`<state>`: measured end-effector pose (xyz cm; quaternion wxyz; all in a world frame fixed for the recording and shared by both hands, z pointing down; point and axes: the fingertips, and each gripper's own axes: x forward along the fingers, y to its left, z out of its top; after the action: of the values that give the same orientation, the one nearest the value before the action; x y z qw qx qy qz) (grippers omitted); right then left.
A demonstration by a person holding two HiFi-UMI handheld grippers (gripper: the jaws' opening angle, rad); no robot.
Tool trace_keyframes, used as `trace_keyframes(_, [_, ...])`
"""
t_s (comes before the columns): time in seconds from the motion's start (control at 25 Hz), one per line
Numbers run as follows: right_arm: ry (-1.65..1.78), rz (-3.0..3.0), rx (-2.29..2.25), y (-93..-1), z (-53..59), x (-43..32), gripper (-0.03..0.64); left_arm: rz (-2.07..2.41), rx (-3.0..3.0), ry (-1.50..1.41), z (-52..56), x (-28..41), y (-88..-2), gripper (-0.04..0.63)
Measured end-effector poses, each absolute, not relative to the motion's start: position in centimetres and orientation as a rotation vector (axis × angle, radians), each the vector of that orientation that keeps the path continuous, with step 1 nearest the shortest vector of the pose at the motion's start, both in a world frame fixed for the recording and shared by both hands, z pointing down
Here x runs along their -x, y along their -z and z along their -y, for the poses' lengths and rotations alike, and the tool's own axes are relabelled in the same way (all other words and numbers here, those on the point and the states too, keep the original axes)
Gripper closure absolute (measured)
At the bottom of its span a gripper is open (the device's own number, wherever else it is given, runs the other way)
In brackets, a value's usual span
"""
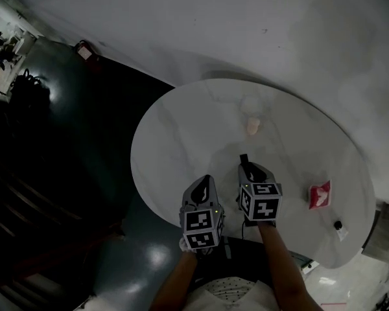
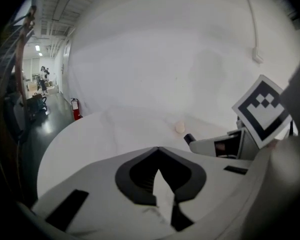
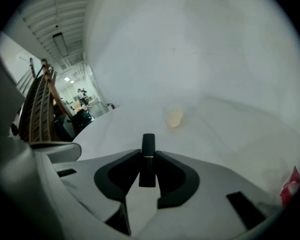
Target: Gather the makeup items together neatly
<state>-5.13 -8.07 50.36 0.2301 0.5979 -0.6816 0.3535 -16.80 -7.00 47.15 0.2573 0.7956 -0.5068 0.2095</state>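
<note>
A round white table (image 1: pixel 175 135) carries the items. My right gripper (image 1: pixel 245 166) (image 3: pixel 148 156) hovers over the table's near part, shut on a black lipstick tube (image 3: pixel 148 151) (image 1: pixel 244 159) that sticks out past its jaws. My left gripper (image 1: pixel 205 181) (image 2: pixel 158 149) is just left of it, jaws meeting at the tips with nothing between them. A small peach-coloured item (image 1: pixel 253 126) (image 2: pixel 180 128) (image 3: pixel 174 118) lies beyond both grippers near the table's middle. A red and white packet (image 1: pixel 319 195) (image 3: pixel 289 186) lies at the right. A small black item (image 1: pixel 338 225) sits near the right front edge.
A white wall runs behind the table. Dark glossy floor (image 1: pixel 65 173) lies to the left, with a red fire extinguisher (image 2: pixel 76 109) at the wall's foot. The table's near edge is right under my hands.
</note>
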Motion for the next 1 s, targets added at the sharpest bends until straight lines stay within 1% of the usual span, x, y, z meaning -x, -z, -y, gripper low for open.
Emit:
trace_keyframes(0.24, [-1.087, 1.735, -1.923, -49.3, 10.2, -1.8, 0.5, 1.293, -2.22, -0.579, 8.4, 13.0, -46.9, 0.56])
trace_keyframes(0.44, [-1.179, 1.623, -2.093, -49.3, 11.1, -5.8, 0.5, 1.232, -2.258, -0.625, 9.2, 10.4, -47.3, 0.56])
trace_keyframes(0.72, [-1.201, 1.506, -2.174, -50.3, 12.7, -8.6, 0.499, 1.188, -2.288, -0.643, 10.4, 8.2, -47.7, 0.56])
trace_keyframes(1.0, [-1.218, 1.461, -2.165, -51.5, 15.2, -9.0, 0.499, 1.201, -2.258, -0.667, 11.3, 8.7, -48.7, 0.56])
